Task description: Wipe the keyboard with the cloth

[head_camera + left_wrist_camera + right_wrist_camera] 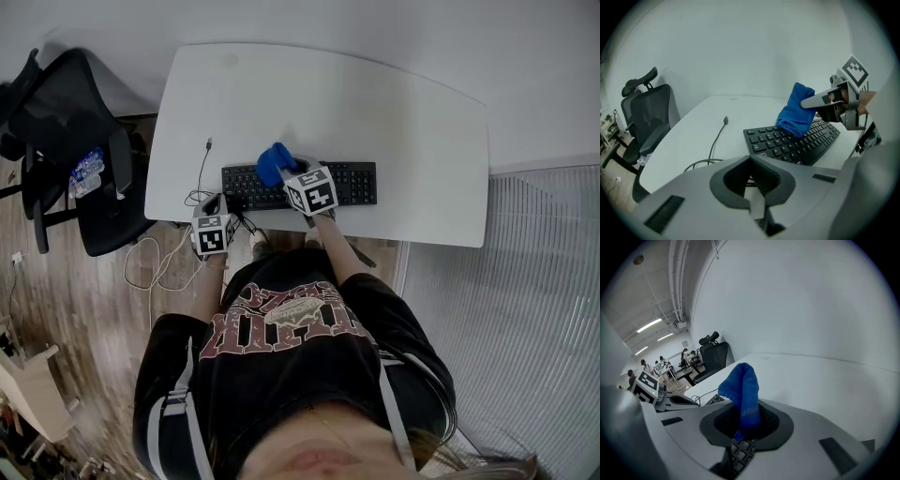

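A black keyboard (352, 184) lies near the front edge of the white table (412, 141). My right gripper (284, 171) is shut on a blue cloth (274, 163) and holds it over the keyboard's left half. In the left gripper view the blue cloth (797, 115) hangs down onto the keys of the keyboard (797, 145). In the right gripper view the blue cloth (743, 397) stands up between the jaws. My left gripper (217, 208) sits at the table's front edge, left of the keyboard, its jaws closed on nothing (751, 180).
A black cable (201, 173) lies on the table left of the keyboard, seen also as the cable (717, 138) in the left gripper view. A black office chair (80, 159) stands left of the table. White cords (155, 262) trail on the wooden floor.
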`<state>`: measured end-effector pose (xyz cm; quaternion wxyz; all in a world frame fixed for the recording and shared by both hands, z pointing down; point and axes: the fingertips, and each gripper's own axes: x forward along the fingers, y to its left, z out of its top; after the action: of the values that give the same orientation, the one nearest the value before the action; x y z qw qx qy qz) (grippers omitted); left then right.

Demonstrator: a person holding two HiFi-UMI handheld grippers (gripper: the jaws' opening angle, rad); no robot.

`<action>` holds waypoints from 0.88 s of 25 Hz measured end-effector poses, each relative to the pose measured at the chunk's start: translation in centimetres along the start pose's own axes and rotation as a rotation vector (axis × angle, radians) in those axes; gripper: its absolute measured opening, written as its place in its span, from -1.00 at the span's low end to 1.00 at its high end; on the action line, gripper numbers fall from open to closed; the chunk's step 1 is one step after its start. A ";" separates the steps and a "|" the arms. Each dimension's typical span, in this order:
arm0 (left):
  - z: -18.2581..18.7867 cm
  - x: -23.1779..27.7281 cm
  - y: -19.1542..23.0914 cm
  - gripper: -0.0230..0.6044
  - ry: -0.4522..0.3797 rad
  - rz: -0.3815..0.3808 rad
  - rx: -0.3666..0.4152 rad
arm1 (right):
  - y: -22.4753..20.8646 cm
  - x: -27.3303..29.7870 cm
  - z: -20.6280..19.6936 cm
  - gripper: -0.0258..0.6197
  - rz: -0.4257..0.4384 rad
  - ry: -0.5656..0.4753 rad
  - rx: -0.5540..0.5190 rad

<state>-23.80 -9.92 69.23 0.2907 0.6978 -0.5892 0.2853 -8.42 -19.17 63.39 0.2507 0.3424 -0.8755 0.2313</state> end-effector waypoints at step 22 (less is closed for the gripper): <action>0.1 0.2 -0.3 -0.81 0.008 0.049 0.045 | -11.7 -7.8 -4.3 -0.72 -0.208 0.013 0.100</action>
<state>-23.44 -10.15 69.29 0.2703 0.6882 -0.5986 0.3083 6.18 -20.65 64.75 0.2615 0.4418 -0.8211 0.2494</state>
